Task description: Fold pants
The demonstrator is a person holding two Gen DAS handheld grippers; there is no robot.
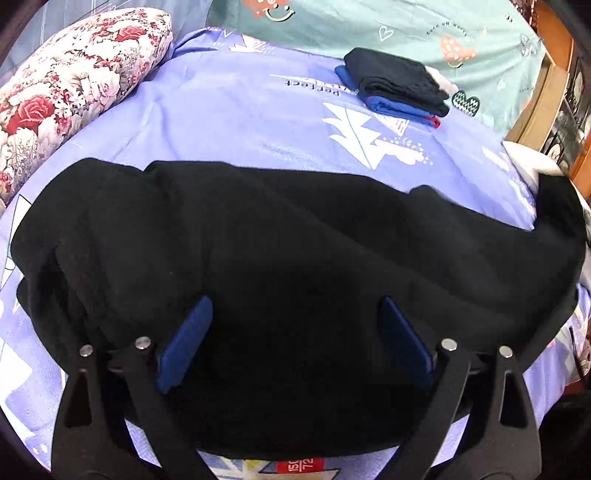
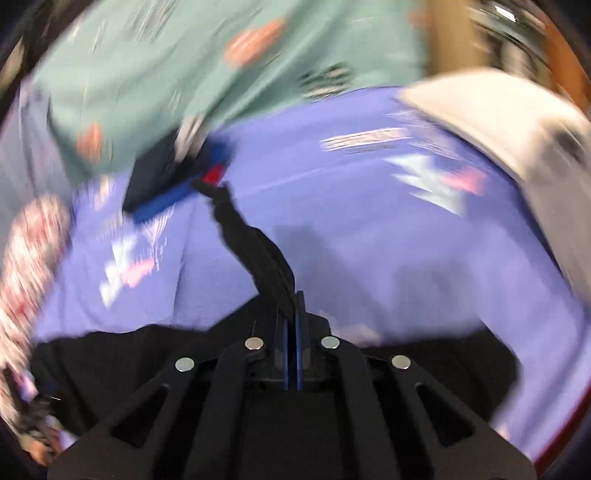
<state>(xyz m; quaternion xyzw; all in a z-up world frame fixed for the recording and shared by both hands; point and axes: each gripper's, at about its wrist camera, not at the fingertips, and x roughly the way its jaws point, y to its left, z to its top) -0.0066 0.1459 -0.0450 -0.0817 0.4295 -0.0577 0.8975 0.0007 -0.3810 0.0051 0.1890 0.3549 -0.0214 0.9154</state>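
Observation:
Black pants [image 1: 258, 229] lie crumpled across the blue-violet bedsheet [image 1: 229, 110], filling the lower half of the left wrist view. My left gripper [image 1: 295, 301] hovers just over them, open wide, its blue pads [image 1: 188, 339] apart with only the cloth's surface below. The right wrist view is motion-blurred. There my right gripper [image 2: 291, 297] is shut on a strip of the pants' black fabric [image 2: 251, 243], which sticks up out of the closed blue pads. More of the pants [image 2: 129, 354] lies under that gripper.
A folded stack of dark, blue and red clothes [image 1: 399, 86] sits at the far right of the bed. A floral pillow [image 1: 74, 85] lies at the left, a teal sheet [image 1: 369, 29] behind. Wooden furniture [image 1: 546, 74] stands at the right edge.

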